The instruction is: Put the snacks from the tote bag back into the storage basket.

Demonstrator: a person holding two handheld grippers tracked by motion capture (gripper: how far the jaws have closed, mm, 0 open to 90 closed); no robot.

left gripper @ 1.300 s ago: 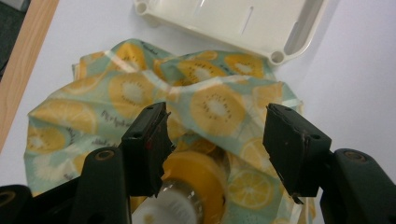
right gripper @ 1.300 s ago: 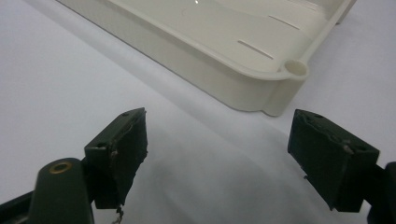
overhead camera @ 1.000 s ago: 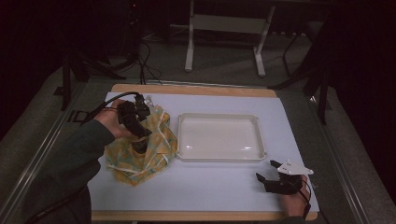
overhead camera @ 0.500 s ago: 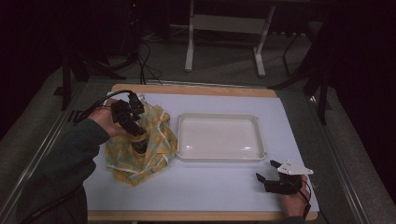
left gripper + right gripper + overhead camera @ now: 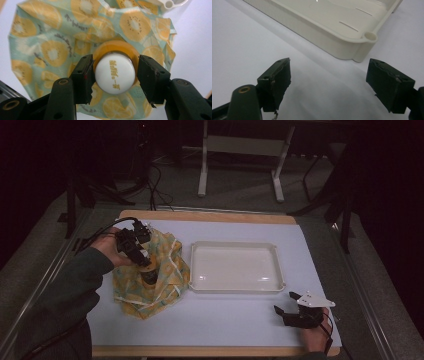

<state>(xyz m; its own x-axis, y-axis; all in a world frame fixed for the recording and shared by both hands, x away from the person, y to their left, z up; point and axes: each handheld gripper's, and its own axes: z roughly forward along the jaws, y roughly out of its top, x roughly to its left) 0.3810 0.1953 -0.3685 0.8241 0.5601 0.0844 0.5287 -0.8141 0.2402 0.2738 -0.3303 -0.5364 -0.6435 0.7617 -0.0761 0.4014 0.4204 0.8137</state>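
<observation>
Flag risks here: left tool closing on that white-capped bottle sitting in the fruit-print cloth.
1. The left tool has been closing around the bottle cap; one pad looks in contact, the other shows a small gap, so the bottle could tip.
2. The cloth is bunched around the bottle and might lift along.
3. The tray sits close beside; a swing could clip its rim.

Dim room, grey floor (image 5: 240, 195)

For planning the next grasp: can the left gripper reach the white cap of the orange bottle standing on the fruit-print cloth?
Probably yes: the left gripper straddles the white cap, nothing between.
</observation>
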